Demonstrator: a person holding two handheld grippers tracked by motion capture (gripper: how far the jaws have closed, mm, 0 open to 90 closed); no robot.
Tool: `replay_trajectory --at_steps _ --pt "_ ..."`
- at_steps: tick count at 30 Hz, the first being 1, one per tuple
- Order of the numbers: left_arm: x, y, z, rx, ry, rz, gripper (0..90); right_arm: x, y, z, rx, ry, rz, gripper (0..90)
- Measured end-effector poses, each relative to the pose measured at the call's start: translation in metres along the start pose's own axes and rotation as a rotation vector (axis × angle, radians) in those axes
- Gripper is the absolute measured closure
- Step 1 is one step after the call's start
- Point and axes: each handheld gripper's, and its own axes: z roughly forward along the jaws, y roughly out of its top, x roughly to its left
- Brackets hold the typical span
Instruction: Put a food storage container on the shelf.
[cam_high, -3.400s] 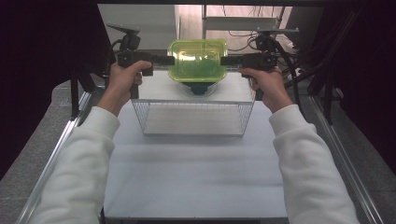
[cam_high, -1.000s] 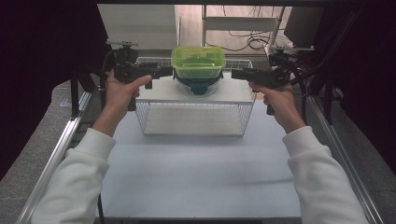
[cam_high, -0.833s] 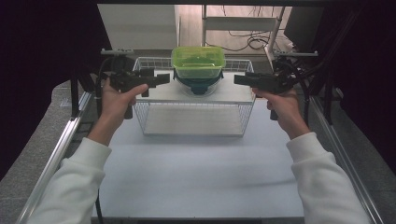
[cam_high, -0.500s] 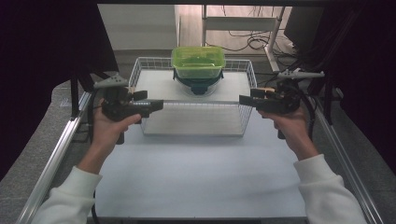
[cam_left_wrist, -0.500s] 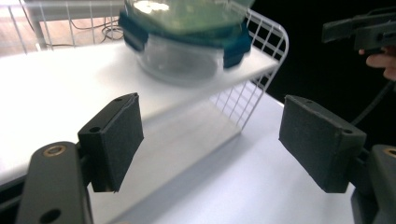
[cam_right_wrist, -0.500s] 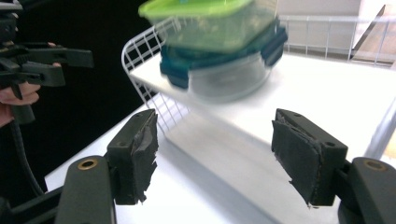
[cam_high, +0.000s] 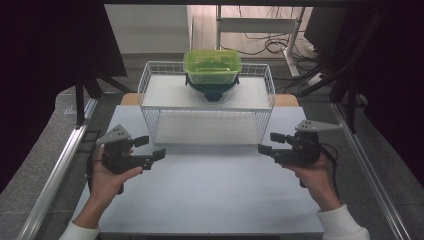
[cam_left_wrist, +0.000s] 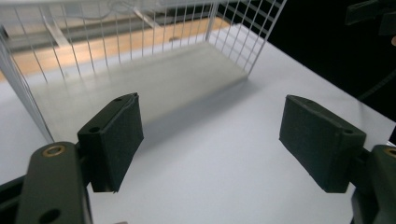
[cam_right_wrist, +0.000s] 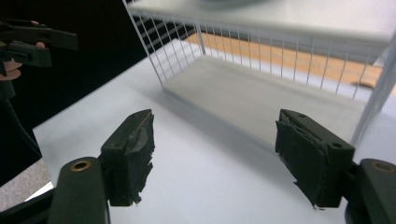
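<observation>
High view shows the green container (cam_high: 212, 66) sitting on top of the white wire rack (cam_high: 207, 112), stacked on a dark bowl-like thing (cam_high: 212, 91) near the rack's far edge, while both hands hold their tools low over the white desk (cam_high: 210, 195), well apart from it. The left gripper (cam_high: 150, 148) hovers at the rack's near left corner with its jaws spread and nothing between them; the left gripper view confirms this, with its two black pads (cam_left_wrist: 116, 135) wide apart over bare desk and the rack's lower shelf ahead. The right gripper (cam_high: 266, 144) sits near the rack's right front corner, likewise released and empty; in the right gripper view its worn pads (cam_right_wrist: 133, 151) frame only the desk and the wire mesh. Judging from the layout, the placing looks done, and the risk now lies in the stack itself: the container rests on a narrower, rounded base, so a knock to the rack from either tool, or a trailing cable catching the wire front, could rock it and tip the container off the back edge. The frayed facing on the right pads could also mean a weaker hold if the container must be picked up again. Any next reach should rise clear of the rack's front rim first.
</observation>
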Motion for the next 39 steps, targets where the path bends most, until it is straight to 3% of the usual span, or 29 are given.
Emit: replay_trajectory --at_steps 9,11,16,20,24,39 --pt "0.006 -0.056 0.013 0.092 0.030 -0.035 21.2 -0.006 -0.054 -0.002 0.048 -0.042 0.021 25.2" --pt "0.008 -0.066 0.013 0.110 0.052 -0.037 21.2 -0.008 -0.065 -0.001 0.062 -0.064 0.012 25.2" --pt "0.010 -0.081 0.016 0.120 0.083 -0.038 21.4 -0.011 -0.095 0.005 0.126 -0.066 0.033 24.8" --pt "0.005 -0.082 0.021 0.133 0.076 -0.011 21.1 -0.009 -0.104 0.011 0.162 -0.074 0.019 23.9" --pt "0.003 -0.084 0.023 0.142 0.081 0.008 21.1 -0.010 -0.105 0.010 0.149 -0.077 0.029 23.9" --pt "0.006 -0.083 0.022 0.137 0.085 0.006 21.0 -0.012 -0.108 0.010 0.156 -0.095 0.029 23.8"
